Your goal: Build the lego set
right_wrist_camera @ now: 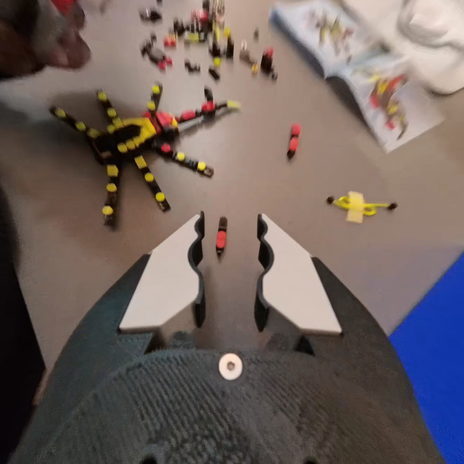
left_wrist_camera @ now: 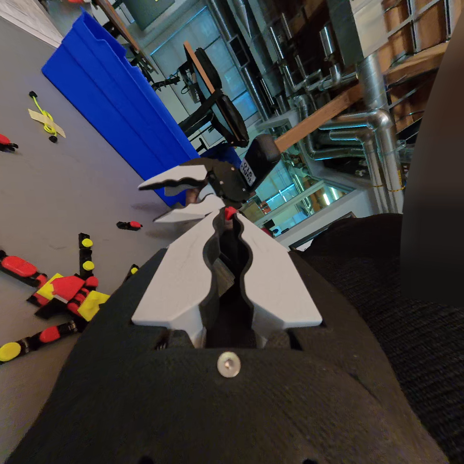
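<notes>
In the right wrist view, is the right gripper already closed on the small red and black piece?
No: the right gripper is open, and the red and black piece lies on the table between its fingers, touching neither.

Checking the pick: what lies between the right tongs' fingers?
In the right wrist view, a small black-and-red lego piece lies on the grey table between the open right tongs, untouched.

Far loose pieces — blurred, indistinct
</notes>
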Motion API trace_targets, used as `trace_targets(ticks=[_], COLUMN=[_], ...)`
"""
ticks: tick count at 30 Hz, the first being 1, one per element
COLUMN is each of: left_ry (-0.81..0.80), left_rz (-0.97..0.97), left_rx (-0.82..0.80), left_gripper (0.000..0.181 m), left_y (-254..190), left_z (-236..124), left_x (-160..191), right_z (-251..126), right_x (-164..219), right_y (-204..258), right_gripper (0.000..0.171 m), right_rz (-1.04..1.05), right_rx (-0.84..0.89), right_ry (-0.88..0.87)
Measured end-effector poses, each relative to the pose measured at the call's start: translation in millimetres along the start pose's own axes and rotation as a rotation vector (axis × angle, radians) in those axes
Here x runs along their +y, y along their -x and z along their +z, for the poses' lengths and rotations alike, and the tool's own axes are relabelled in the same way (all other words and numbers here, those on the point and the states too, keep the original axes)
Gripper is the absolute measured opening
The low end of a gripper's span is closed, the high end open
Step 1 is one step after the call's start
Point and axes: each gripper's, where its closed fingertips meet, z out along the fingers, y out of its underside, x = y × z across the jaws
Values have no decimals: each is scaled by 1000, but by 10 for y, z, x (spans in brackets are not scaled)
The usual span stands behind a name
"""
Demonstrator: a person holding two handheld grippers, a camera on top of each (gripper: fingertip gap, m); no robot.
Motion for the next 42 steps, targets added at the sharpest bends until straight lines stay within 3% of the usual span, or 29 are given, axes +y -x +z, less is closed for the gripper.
trace_targets(ticks=[5,9,11,16,22,35,42], left_ry=[-12,-14,-5,31,75,66,84], left_rz=[-6,-18,-23,-10,-6,-92,-17], left_rx=[-13,-5,2,-1,16,85,9], left_gripper=[3,3,3,3,3,3,0], left_y=[53,68,71,81,50,-10,45], left_z=[-1,1,8,13,37,76,59], left_x=[-2,-8,11,85,158,181,174], right_z=[196,214,208,-7,-155,-294,-281], right_x=[286,282,243,-543,-786,-892,-903], right_y=[73,125,135,511,719,722,714], right_gripper=[35,6,6,6,6,5,5], right_rz=[4,39,-9,-328,-525,-498,-519], right_rx=[-39,-89,-76,-48,42,50,78], right_ry=[154,151,152,-207,-324,-402,-393])
